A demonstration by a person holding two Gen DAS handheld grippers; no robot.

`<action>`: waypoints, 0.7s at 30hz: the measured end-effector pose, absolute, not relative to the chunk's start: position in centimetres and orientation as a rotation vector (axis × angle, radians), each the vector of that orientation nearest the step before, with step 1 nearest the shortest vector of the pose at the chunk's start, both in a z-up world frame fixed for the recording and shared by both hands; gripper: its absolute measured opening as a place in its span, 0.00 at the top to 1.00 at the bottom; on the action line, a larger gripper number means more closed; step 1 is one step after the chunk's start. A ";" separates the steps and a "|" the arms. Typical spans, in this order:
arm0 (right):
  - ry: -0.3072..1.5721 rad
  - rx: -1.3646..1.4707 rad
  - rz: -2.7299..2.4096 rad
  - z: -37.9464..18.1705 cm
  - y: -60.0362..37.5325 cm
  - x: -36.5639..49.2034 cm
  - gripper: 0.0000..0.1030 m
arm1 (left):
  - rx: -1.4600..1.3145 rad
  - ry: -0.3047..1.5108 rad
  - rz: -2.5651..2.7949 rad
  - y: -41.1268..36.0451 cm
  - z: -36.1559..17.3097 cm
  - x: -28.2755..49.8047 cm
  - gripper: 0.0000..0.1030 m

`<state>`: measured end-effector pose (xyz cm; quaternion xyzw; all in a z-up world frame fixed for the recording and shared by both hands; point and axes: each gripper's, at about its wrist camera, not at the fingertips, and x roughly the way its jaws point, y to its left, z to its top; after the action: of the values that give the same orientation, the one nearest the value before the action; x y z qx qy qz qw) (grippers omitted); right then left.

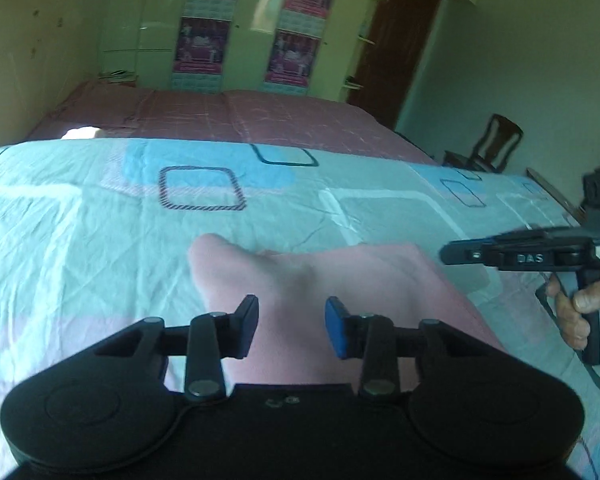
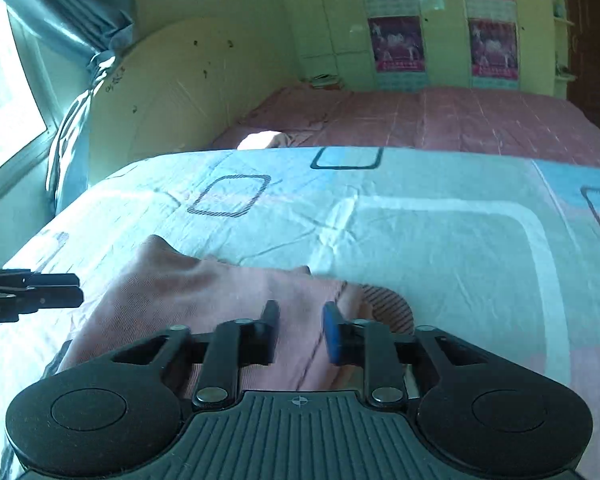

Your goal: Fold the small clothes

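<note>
One pink garment [image 1: 340, 300] on the bed, two claws over it.
It lies rumpled at 6 o'clock on the one patterned sheet [image 1: 100, 216]; left claw [image 1: 292, 326] and right claw [image 2: 302, 332] both gape, gripping nothing; one chair [image 1: 496, 144] at 2 o'clock.

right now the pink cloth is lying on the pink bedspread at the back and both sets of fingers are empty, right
Not quite. The pink cloth lies on the light blue patterned sheet, not the pink bedspread behind it; the right wrist view shows this. Both sets of fingers are indeed empty.
</note>
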<state>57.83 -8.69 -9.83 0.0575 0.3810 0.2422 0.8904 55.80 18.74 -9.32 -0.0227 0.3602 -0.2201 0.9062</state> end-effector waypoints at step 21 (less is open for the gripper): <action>0.887 -0.322 0.542 -14.4 -6.9 48.7 0.78 | 0.091 0.793 -0.295 15.0 -12.2 44.3 0.60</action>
<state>48.69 -6.90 -14.38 -0.1533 0.4221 0.2579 0.8555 44.29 15.03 -12.15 0.0442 0.3847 -0.1429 0.9108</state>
